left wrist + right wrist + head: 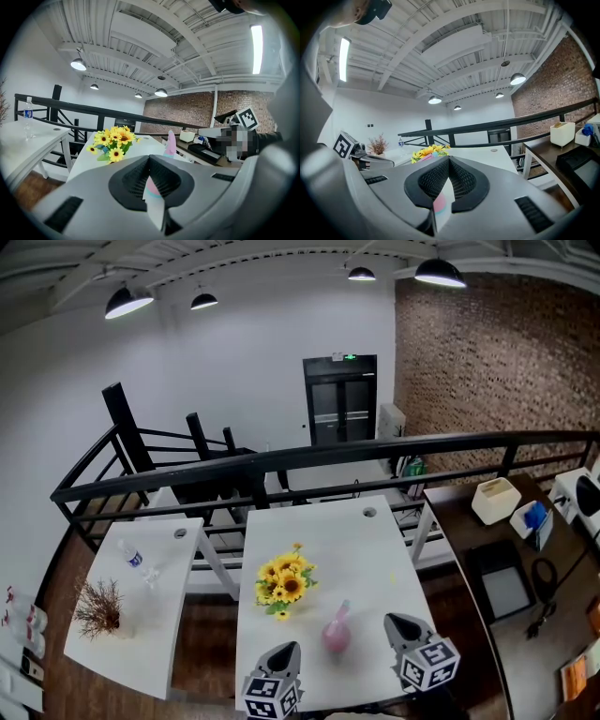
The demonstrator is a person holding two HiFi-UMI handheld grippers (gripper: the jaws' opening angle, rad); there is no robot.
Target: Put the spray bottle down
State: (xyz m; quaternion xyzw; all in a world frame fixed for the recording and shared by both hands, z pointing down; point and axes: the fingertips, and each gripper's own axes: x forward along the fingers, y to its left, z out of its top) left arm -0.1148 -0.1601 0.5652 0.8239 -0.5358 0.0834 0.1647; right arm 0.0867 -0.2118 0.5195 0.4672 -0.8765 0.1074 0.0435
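A: Whereabouts of the spray bottle [337, 630]?
B: Upright on the white table [375, 554], near the sunflowers [284, 581], between both grippers.
A: Held?
B: No. Fully closed on nothing at the left gripper [289, 647], likewise at the right gripper [393, 621].

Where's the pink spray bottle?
In the head view the spray bottle stands on the white table, right of the sunflowers, between the left gripper and the right gripper.
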